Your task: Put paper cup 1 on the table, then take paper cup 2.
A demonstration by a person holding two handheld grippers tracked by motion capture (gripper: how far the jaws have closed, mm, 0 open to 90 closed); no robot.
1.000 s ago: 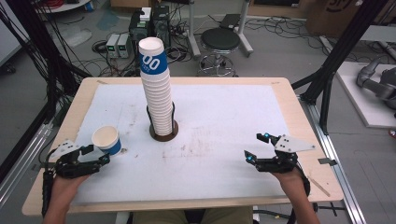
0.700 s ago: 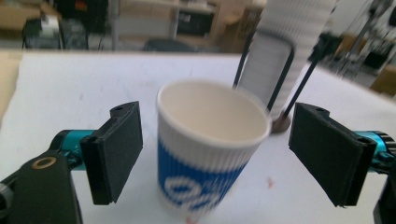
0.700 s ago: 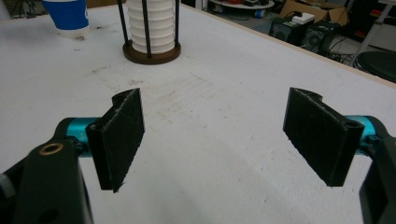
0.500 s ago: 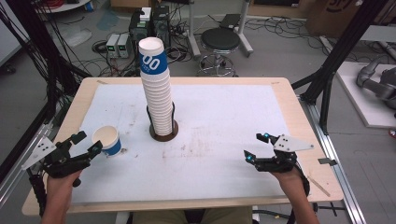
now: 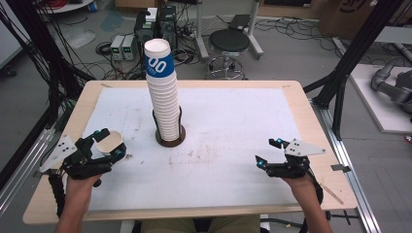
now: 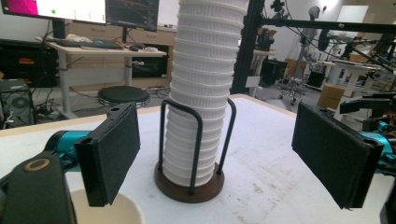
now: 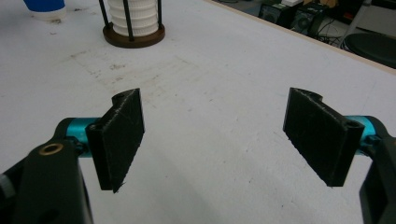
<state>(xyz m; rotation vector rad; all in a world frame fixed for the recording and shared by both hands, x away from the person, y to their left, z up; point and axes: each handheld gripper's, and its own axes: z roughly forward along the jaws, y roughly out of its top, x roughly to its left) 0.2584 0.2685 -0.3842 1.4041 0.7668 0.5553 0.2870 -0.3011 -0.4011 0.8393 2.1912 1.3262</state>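
The tall cup stack (image 5: 163, 97) is ribbed white, its top cup (image 5: 158, 58) banded blue with white figures, standing in a dark brown base (image 5: 170, 141) with black wire uprights. The surface (image 5: 233, 121) is white and lightly scuffed inside a pale wood border. Each tool (image 5: 108, 146) (image 5: 268, 152) is black with teal joints and a grey plate.

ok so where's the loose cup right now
In the high view the cup stands on the table's left side, just ahead of the open left tongs, left of the cup stack.
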